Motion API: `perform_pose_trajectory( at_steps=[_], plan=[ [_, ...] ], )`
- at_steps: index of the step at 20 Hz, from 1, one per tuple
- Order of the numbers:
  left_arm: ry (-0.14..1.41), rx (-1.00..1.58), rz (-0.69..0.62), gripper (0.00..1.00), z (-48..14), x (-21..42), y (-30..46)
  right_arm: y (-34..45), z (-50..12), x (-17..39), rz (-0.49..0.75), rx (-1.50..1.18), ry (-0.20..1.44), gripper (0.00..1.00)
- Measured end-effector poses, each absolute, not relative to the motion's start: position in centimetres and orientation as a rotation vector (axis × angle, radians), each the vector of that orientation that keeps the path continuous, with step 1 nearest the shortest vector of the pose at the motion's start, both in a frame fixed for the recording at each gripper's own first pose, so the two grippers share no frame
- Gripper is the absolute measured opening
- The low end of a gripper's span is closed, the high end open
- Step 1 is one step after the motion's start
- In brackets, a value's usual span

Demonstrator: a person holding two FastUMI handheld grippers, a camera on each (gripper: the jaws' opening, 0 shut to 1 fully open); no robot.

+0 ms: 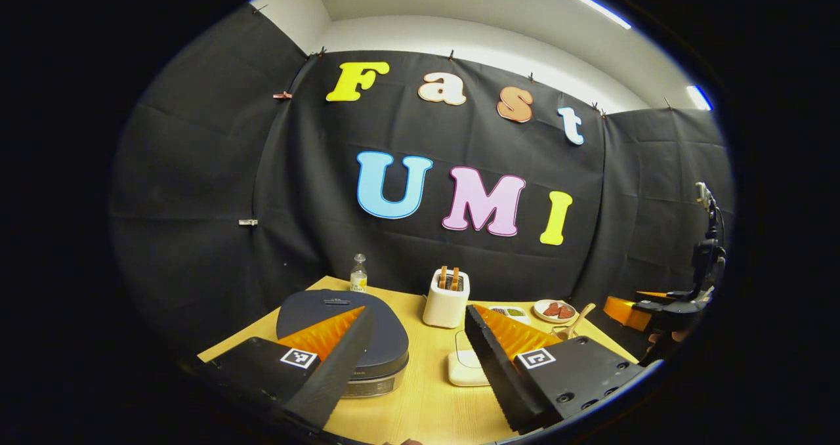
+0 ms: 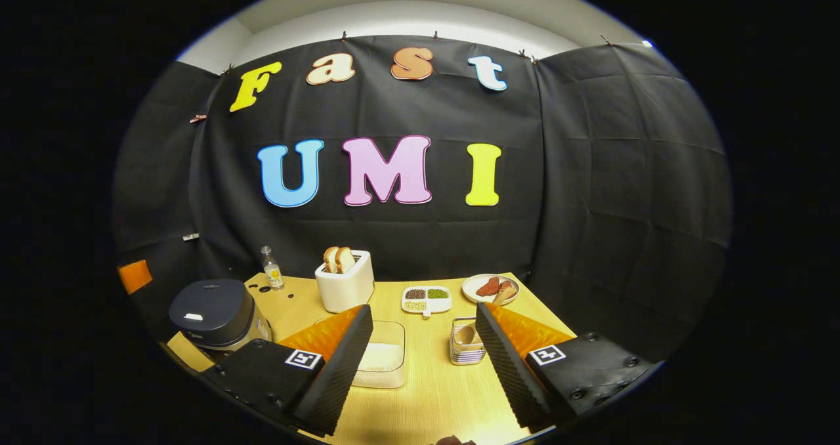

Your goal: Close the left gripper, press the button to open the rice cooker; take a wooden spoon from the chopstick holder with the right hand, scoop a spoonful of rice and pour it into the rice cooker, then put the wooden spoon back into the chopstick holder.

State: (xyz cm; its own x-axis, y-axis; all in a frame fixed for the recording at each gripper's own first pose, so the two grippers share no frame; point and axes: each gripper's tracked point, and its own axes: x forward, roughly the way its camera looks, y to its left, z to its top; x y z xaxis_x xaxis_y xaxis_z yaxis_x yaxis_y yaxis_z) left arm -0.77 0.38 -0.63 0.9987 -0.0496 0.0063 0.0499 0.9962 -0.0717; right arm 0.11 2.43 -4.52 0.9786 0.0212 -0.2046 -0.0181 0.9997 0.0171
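Both grippers wide apart, holding nothing.
Left gripper (image 1: 420,340): rice cooker (image 1: 341,340) at 10 o'clock, lid down. Right gripper (image 2: 423,340): chopstick holder (image 2: 466,350) at 1 o'clock, spoon inside.

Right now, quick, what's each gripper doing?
Left gripper: open, holding nothing.
Right gripper: open, holding nothing.

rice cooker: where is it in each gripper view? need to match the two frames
Left gripper view: the rice cooker sits lower left of centre, lid down, partly behind the left gripper's own left finger.
Right gripper view: it stands at the far left, at the table's left edge.
Shared landmark: the white toaster, on the cooker's right in both.
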Motion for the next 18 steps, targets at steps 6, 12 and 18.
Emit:
perform_pose_trajectory(
  at_steps=[6, 12, 18],
  plan=[
    [-0.004, -0.056, -0.074, 0.95, -0.9, -0.6, 0.5, 3.2, -5.0, 0.0, 0.012, 0.000, 0.214, 0.99],
    [0.006, -0.051, -0.095, 0.95, -1.7, -0.3, 0.6, 3.6, -5.1, -0.3, 0.007, -0.016, 0.217, 0.99],
    [0.024, -0.080, -0.098, 0.95, -2.5, -0.1, 0.7, 4.1, -5.6, -0.6, 0.014, -0.028, 0.236, 0.99]
  ],
)
